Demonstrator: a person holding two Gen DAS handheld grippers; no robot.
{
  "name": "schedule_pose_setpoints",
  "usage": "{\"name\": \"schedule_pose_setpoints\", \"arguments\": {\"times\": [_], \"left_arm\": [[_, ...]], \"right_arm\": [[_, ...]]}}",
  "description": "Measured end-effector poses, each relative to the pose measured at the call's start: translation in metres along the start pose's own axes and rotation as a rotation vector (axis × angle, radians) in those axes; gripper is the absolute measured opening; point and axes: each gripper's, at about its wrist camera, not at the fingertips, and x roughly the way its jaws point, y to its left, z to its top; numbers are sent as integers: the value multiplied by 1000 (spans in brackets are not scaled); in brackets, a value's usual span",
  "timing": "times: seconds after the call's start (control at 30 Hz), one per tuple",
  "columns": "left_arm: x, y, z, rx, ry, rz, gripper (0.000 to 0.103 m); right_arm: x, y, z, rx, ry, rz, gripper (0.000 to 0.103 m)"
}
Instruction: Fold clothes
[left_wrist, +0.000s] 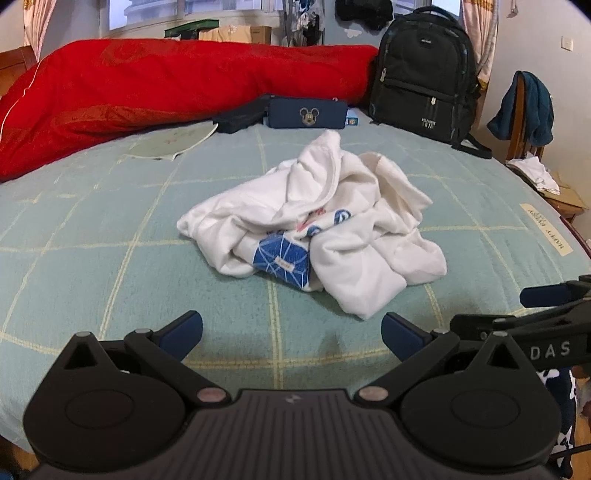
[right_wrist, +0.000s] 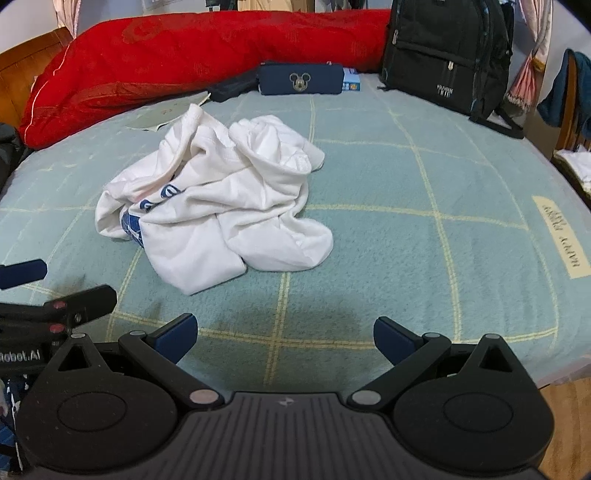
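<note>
Clothes: a white garment (left_wrist: 325, 221) with blue print lay crumpled in a heap near the middle of the bed, unfolded, touched by neither gripper.
Bed: a pale green blanket (left_wrist: 110, 236) with a thin yellow grid covered the whole surface; a cream label (right_wrist: 557, 236) sat near its right edge.
Quilt: a red quilt (left_wrist: 166, 85) was bunched along the far side of the bed, well apart from the garment.
Backpack: a black backpack (left_wrist: 424, 70) stood upright at the far right corner, beside the end of the quilt.
Chair: a wooden chair (left_wrist: 521, 114) stood off the right side of the bed with a dark blue towel (left_wrist: 528, 107) draped over its back.
Pouch: a navy pouch (left_wrist: 308, 114) with a cartoon mouse head lay in front of the quilt, between a dark folded cloth (left_wrist: 240, 116) and the backpack.
Left gripper: the left gripper (left_wrist: 291, 332) hovered above the near edge of the blanket, fingers spread wide, grasping nothing, short of the garment.
Right gripper: the right gripper (right_wrist: 286, 334) hovered just beside it, likewise released and empty, with the garment ahead and to its left.
</note>
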Motion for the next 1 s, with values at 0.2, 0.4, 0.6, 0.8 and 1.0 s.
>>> {"name": "schedule_pose_setpoints", "arguments": {"times": [0.2, 0.4, 0.6, 0.8, 1.0], "left_arm": [[0, -1, 7, 4, -18, -13, 102], [5, 1, 5, 18, -9, -12, 102], [5, 7, 5, 41, -23, 1, 102], [14, 10, 11, 78, -35, 15, 102], [32, 13, 22, 93, -31, -34, 102]], "right_arm": [[-9, -1, 5, -10, -20, -23, 103], [-4, -2, 4, 8, -11, -12, 103], [-2, 3, 4, 0, -10, 6, 103], [2, 4, 12, -34, -10, 4, 103], [15, -1, 29, -68, -20, 10, 103]]}}
